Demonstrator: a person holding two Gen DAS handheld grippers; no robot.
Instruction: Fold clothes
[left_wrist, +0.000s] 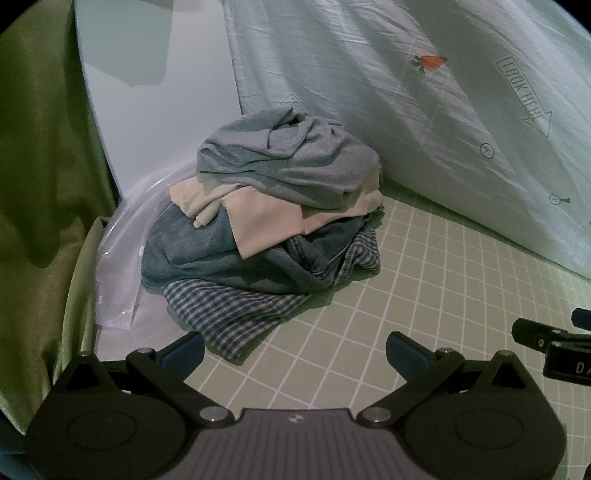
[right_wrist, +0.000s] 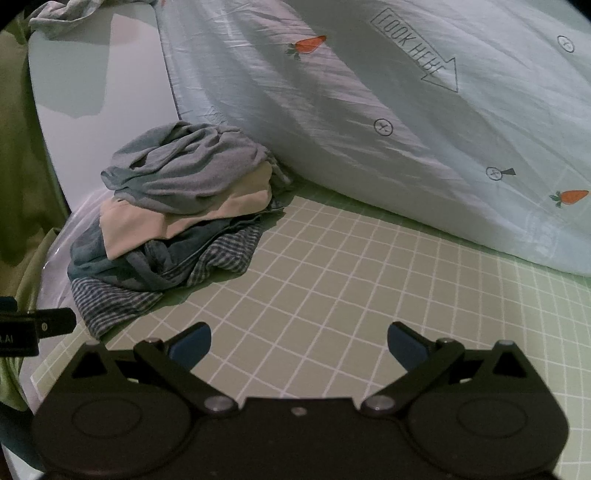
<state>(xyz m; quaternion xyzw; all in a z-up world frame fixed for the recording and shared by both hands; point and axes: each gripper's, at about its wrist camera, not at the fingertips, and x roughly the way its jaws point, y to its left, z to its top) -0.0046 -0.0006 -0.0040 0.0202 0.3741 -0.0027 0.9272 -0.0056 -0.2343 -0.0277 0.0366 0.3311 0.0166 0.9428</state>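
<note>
A pile of crumpled clothes (left_wrist: 266, 218) lies on the green grid mat (left_wrist: 424, 295). A grey garment (left_wrist: 295, 162) is on top, then a beige one (left_wrist: 273, 221), denim (left_wrist: 199, 251) and a blue checked shirt (left_wrist: 236, 314) at the bottom. My left gripper (left_wrist: 295, 354) is open and empty, just in front of the checked shirt. In the right wrist view the pile (right_wrist: 177, 221) is at the left, and my right gripper (right_wrist: 299, 347) is open and empty over the mat (right_wrist: 332, 277), to the right of the pile.
A pale blue quilt with carrot prints (left_wrist: 424, 110) is heaped behind and right of the pile. A white board (left_wrist: 155, 92) stands behind, clear plastic (left_wrist: 118, 266) lies at its foot, and a green curtain (left_wrist: 40, 166) hangs on the left. The right gripper's body (left_wrist: 554, 347) shows at the right edge.
</note>
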